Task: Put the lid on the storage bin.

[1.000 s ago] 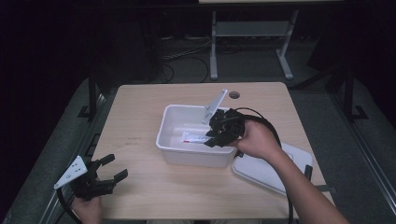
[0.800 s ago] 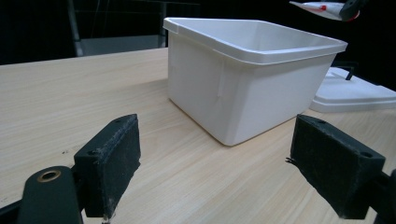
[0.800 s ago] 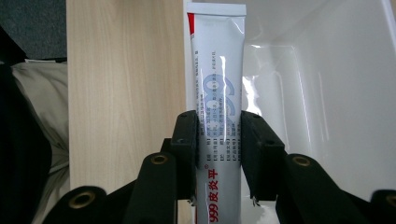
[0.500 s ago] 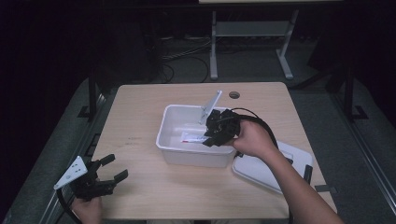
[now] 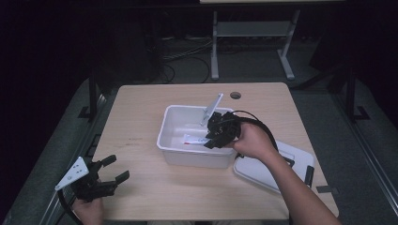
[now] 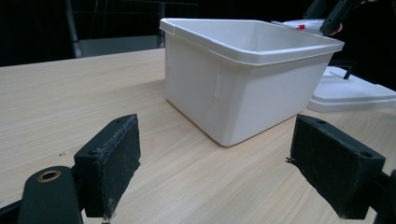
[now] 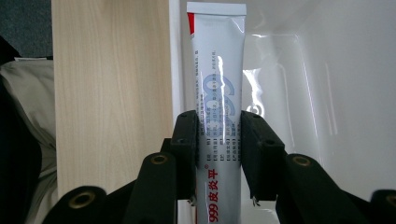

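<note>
A white tube point(image 7: 217, 70) with a red corner and blue print is clamped between the pads of my right gripper point(image 7: 218, 126), which is shut on it. The tube point(image 5: 195, 139) hangs over the inside of a white plastic bin point(image 5: 162, 140) at the table's middle, its flat end pointing left. My right gripper point(image 5: 213, 136) reaches in over the bin's right rim. My left gripper point(image 5: 116, 168) rests near the table's front left corner, open, nothing between its jaws. From the left gripper point(image 6: 219, 140) the bin point(image 6: 252, 88) stands ahead, apart from it.
The bin's white lid point(image 5: 274, 166) lies flat on the table to the right of the bin, also seen as the lid point(image 6: 345, 93) beyond the bin. A round cable hole point(image 5: 235, 95) sits near the far edge. Bare wooden tabletop point(image 5: 141, 122) spreads left of the bin.
The right hand with the tube has edged slightly to the left over the bin. The left gripper has stayed where it was.
</note>
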`<move>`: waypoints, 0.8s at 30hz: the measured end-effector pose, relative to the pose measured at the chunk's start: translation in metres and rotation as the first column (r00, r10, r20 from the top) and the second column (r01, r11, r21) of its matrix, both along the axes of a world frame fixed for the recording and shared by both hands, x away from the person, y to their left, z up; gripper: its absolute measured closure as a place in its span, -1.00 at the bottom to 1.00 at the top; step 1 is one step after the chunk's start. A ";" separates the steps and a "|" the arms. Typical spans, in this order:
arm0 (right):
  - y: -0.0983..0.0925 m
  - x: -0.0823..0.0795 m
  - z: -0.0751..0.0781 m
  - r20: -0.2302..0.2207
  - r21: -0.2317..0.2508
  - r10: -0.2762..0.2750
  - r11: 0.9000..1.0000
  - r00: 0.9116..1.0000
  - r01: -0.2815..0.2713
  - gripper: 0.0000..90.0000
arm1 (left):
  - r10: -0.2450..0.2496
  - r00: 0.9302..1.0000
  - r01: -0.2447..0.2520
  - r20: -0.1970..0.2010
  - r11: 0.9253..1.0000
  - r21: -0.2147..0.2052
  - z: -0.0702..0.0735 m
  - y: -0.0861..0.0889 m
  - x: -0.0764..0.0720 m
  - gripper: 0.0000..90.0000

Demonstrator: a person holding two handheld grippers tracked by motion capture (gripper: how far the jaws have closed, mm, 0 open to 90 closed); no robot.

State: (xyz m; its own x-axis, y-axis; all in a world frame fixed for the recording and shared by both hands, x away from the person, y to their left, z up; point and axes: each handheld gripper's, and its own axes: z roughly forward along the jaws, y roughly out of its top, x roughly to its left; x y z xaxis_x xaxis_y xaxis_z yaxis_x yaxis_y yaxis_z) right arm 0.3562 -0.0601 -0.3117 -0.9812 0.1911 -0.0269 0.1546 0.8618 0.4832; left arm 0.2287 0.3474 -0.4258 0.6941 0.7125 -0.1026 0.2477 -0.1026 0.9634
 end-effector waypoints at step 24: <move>-0.003 0.013 -0.019 -0.034 -0.013 -0.037 0.999 0.999 0.037 0.50 | -0.004 1.000 0.004 -0.003 1.000 0.000 0.000 -0.001 0.000 -0.65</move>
State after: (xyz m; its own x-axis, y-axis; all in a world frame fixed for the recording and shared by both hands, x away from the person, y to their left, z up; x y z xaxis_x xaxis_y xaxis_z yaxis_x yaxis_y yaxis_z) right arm 0.3694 -0.0633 -0.3310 -0.9738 0.2272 0.0040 0.2028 0.8608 0.4668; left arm 0.2290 0.3466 -0.4261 0.6965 0.7099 -0.1046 0.2500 -0.1034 0.9627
